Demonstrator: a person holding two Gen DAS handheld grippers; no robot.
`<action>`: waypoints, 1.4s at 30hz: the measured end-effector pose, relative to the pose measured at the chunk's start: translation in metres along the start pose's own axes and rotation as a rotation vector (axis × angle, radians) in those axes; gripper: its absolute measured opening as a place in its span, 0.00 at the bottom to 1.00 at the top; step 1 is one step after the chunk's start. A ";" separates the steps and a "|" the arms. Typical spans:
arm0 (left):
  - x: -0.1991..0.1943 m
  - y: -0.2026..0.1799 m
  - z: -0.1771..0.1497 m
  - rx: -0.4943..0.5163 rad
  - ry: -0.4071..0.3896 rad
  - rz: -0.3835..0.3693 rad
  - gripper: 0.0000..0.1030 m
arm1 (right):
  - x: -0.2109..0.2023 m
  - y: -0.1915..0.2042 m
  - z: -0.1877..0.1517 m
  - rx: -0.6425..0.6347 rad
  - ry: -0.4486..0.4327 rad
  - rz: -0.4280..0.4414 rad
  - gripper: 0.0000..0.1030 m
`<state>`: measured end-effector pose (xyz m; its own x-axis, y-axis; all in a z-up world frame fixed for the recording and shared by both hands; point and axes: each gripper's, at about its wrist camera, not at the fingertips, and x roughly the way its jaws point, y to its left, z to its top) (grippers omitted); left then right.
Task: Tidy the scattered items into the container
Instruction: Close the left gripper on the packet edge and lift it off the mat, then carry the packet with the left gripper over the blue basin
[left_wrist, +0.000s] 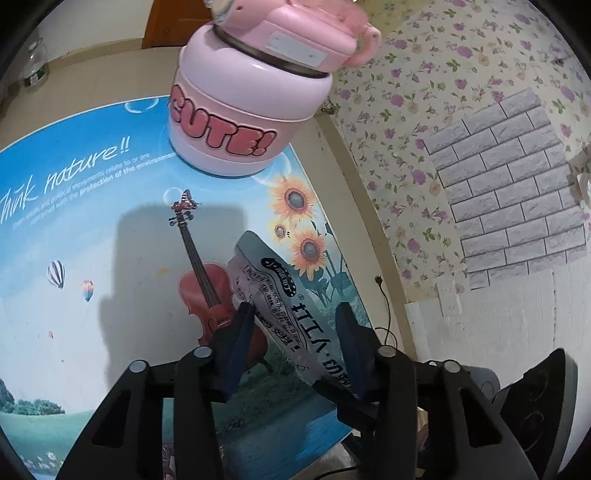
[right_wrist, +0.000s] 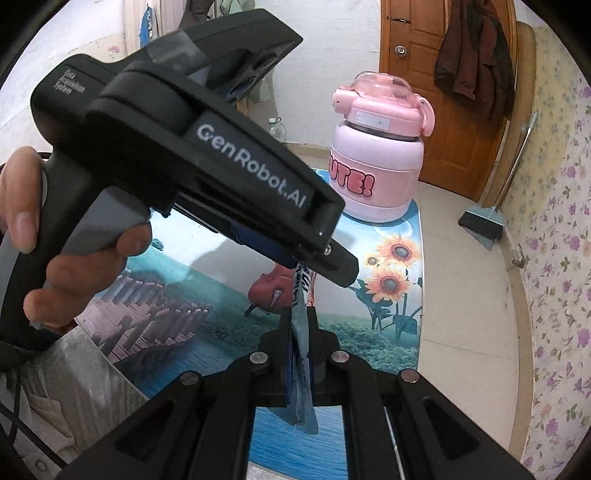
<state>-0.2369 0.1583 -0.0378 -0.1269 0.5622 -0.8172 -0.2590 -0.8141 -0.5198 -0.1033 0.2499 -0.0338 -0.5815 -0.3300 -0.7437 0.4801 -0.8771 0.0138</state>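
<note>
The sachet hangs between both grippers above the printed table. The right gripper is clamped on its lower end; the left gripper brackets its upper part, and whether its pads press cannot be told. The long axis runs toward twelve o'clock, at the pink bottle.

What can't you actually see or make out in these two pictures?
- Container for tidying: in neither view.
- Packet print: left view, too blurred and skewed to read; its lower end is hidden behind the left gripper.
- Packet in the right view: mostly covered by the right gripper and the left gripper's body.
- Pink bottle lid: left view, cut off by the top edge.
- Bottle label: right view, first letters hidden by the left gripper.
</note>
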 end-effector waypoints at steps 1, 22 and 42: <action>0.000 0.001 0.000 -0.004 0.000 -0.004 0.32 | 0.000 0.001 0.000 -0.005 0.001 -0.002 0.05; -0.044 0.022 -0.012 0.007 -0.085 -0.008 0.19 | -0.021 0.046 0.018 -0.108 -0.059 -0.053 0.09; -0.144 0.039 -0.065 -0.017 -0.266 -0.009 0.19 | -0.051 0.123 0.049 -0.248 -0.153 -0.066 0.09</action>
<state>-0.1664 0.0356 0.0437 -0.3727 0.5859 -0.7196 -0.2452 -0.8101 -0.5326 -0.0465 0.1415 0.0391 -0.7002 -0.3401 -0.6277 0.5728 -0.7925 -0.2096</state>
